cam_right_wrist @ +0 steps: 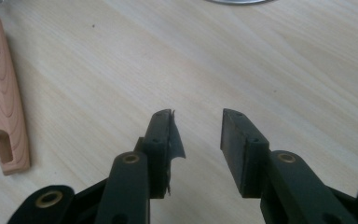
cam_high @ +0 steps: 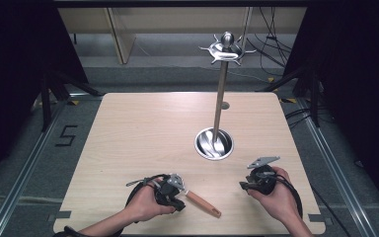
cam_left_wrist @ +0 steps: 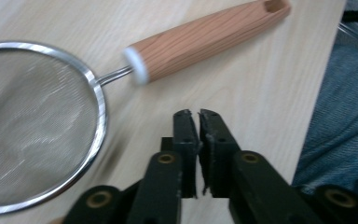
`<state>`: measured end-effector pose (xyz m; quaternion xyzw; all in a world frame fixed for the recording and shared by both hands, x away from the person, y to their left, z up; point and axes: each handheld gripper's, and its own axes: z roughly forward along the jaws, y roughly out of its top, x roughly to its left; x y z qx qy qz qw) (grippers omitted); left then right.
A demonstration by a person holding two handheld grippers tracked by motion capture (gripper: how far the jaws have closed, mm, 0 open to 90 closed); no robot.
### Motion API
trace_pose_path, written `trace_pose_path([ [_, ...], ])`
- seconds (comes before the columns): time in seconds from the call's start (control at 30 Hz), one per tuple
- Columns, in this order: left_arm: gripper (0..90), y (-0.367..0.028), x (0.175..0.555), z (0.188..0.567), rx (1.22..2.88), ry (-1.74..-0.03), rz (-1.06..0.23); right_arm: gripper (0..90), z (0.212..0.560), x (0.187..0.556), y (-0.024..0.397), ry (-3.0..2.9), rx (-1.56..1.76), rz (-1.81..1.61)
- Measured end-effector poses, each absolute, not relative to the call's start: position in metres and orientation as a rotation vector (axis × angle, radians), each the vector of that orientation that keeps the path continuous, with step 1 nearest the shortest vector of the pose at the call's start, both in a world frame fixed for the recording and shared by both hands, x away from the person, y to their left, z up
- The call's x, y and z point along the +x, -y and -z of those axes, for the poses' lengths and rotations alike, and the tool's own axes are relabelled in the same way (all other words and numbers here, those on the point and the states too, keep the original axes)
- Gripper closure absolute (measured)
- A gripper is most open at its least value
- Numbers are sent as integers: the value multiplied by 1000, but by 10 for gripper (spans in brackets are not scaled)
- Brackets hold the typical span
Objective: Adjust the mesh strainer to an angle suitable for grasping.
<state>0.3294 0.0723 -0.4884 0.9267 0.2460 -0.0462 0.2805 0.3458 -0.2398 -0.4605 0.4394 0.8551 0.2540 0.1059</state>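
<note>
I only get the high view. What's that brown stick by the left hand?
Observer: It's the wooden handle of a sieve. The left gripper view shows its round wire mesh with a metal rim.
Operator: Is the left gripper holding it?
Observer: No. The left gripper is shut with nothing between its jaws, and it sits just beside the handle without touching it.
</note>
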Motion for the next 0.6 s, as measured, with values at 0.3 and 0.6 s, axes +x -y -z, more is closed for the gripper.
trace_pose_path([
  [0.3, 890, -33, 325, 489, 2592, -510, 149, 697, 456, 350, 243, -2487, 1309, -771],
  [0.6, 890, -7, 333, 490, 2593, -517, 166, 695, 457, 350, 245, -2479, 1341, -779],
])
